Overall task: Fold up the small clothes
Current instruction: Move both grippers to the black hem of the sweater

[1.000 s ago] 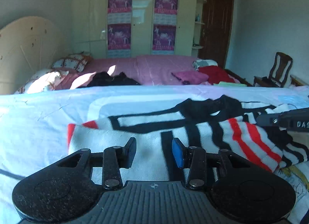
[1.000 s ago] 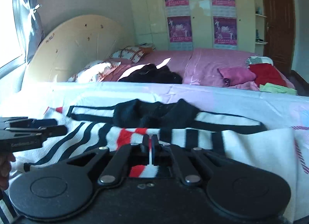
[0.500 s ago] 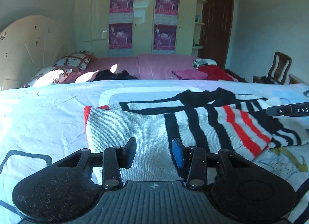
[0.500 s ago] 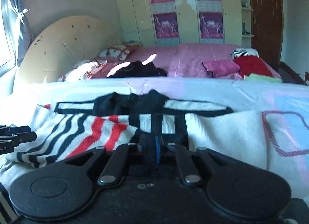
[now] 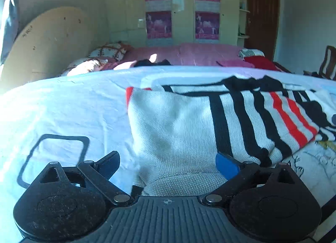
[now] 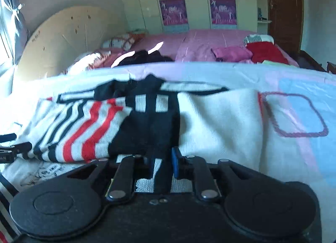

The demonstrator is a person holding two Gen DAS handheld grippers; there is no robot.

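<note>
Left claw [image 5: 167,164] gapes wide over the striped sweater [image 5: 220,117]; right claw [image 6: 162,164] stands slightly parted around its hem

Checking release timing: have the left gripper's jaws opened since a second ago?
Yes. The left gripper now has its jaws spread wide over the striped sweater's near edge; earlier they stood narrowly apart.
</note>
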